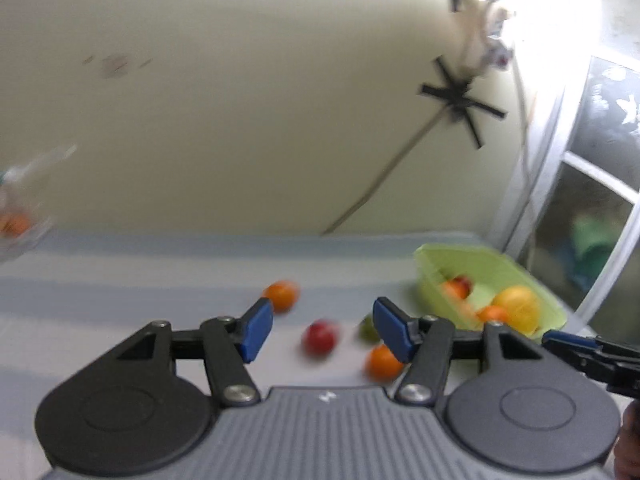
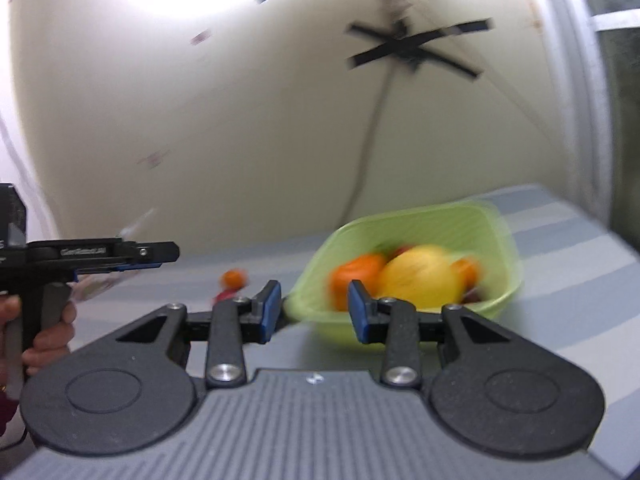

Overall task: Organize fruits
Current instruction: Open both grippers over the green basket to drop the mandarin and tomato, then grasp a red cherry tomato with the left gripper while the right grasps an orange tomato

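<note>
On the striped table lie an orange (image 1: 282,294), a red apple (image 1: 320,338), a small green fruit (image 1: 367,329) and a second orange (image 1: 382,362). My left gripper (image 1: 324,330) hovers over them, open; the apple shows on the cloth beyond the gap, untouched. At the right, a light green basket (image 1: 480,264) holds a large yellow fruit (image 1: 518,306) and oranges. My right gripper (image 2: 314,312) is open and empty, just in front of the basket (image 2: 400,220) with its yellow fruit (image 2: 420,280). A hand holds the left gripper (image 2: 160,258) at the left.
A blurred clear container (image 1: 16,216) with something orange inside sits at the table's far left. The cream wall behind carries a cable and a cross of black tape (image 1: 460,100). A window frame (image 1: 560,200) borders the table's right end.
</note>
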### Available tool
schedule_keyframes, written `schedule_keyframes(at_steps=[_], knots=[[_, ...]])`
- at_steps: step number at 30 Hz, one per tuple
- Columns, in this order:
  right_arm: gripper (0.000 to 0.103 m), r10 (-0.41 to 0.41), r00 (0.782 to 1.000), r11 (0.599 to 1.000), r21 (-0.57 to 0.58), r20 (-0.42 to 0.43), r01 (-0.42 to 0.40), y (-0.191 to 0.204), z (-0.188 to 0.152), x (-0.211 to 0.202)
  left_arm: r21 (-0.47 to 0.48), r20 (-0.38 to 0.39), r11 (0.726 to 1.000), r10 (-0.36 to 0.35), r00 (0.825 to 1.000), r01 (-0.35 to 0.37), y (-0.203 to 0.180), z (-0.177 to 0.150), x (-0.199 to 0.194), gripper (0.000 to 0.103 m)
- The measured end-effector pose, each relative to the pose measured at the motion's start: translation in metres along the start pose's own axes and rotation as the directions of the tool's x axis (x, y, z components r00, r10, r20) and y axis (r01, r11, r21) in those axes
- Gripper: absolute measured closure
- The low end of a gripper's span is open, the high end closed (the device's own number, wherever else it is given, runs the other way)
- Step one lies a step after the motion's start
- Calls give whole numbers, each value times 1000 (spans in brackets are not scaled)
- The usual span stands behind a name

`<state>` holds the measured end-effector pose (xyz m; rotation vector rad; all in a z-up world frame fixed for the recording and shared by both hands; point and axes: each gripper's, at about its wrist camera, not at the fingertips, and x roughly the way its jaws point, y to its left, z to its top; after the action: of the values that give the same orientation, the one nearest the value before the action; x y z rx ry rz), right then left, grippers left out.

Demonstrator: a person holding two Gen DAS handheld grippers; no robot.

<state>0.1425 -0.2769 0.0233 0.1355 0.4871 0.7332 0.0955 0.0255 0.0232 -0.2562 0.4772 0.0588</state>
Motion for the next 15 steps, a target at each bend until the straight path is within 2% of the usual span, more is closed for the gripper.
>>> schedule_keyframes(at_steps=[3,5,11,15], knots=[[64,19,998,998,-53,-53,-22,28,-13,17,2,-40,1000,8,999,-8,15,-11,0,47],[64,17,996,997,-78,-83,-23,41,-19,30,3,-64,1000,-15,998,15,18,-10,8,47],[64,-23,991,992,-125,-128,7,62,-24,68,-45,-113,994,-99,989,95,17,4,56,47],[64,-55,985,991,-128,-165,34,61,-22,95,-52,-140,992,-122,983,116,14,5,86,49]])
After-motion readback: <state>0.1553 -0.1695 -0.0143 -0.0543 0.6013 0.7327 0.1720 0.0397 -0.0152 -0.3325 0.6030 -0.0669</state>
